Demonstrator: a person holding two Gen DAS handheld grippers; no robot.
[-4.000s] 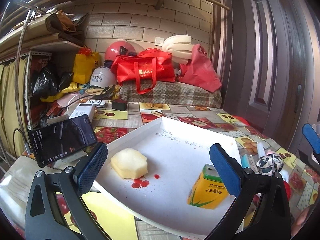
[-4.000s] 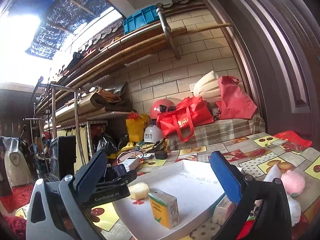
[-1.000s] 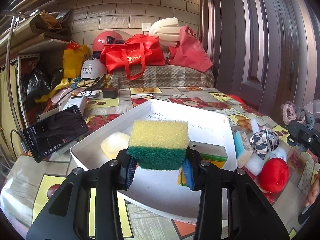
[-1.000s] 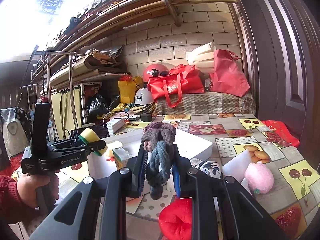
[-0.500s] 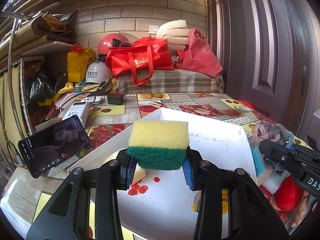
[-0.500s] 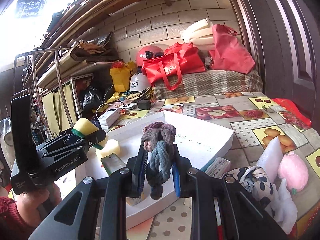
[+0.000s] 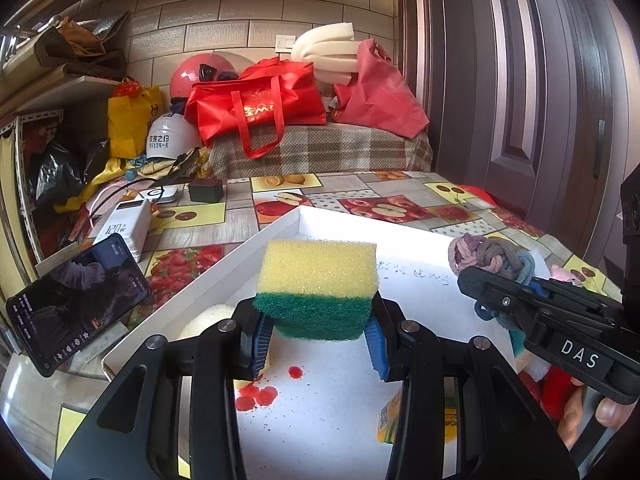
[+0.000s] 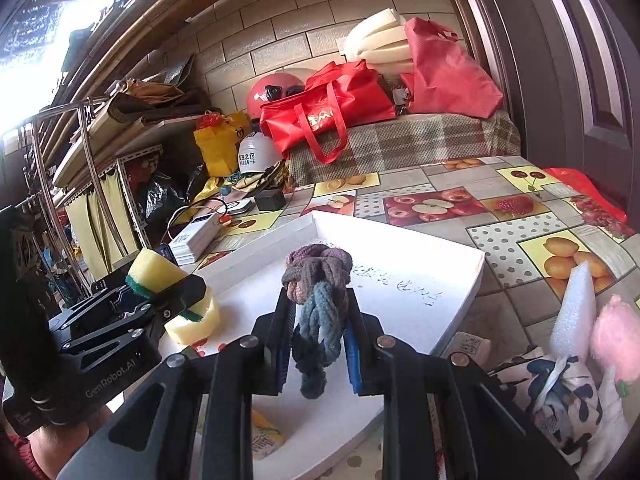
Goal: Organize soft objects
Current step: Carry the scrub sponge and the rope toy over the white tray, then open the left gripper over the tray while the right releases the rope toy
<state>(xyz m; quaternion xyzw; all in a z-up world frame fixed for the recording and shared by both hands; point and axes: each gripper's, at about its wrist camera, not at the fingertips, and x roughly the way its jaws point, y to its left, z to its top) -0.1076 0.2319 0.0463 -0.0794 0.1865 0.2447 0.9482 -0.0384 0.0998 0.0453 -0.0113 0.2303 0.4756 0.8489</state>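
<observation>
My left gripper (image 7: 316, 344) is shut on a yellow and green sponge (image 7: 316, 280) and holds it above the white tray (image 7: 420, 280). My right gripper (image 8: 318, 344) is shut on a knotted rope toy (image 8: 318, 280) in purple, brown and blue, also above the white tray (image 8: 420, 280). The rope toy shows in the left wrist view (image 7: 492, 258), and the sponge shows in the right wrist view (image 8: 154, 266). A pale yellow foam block (image 8: 194, 322) and a yellow-green carton (image 7: 400, 414) lie in the tray.
Right of the tray lie a white foam wedge (image 8: 572, 308), a pink pompom (image 8: 616, 340), a patterned cloth bundle (image 8: 556, 396) and a red soft ball (image 7: 558, 392). A phone (image 7: 76, 296) and power bank (image 7: 124, 228) stand to the left. Bags and helmets fill the back.
Both grippers have moved forward over the tray, each still holding its object. The right gripper with the rope toy has come closer to the left one.
</observation>
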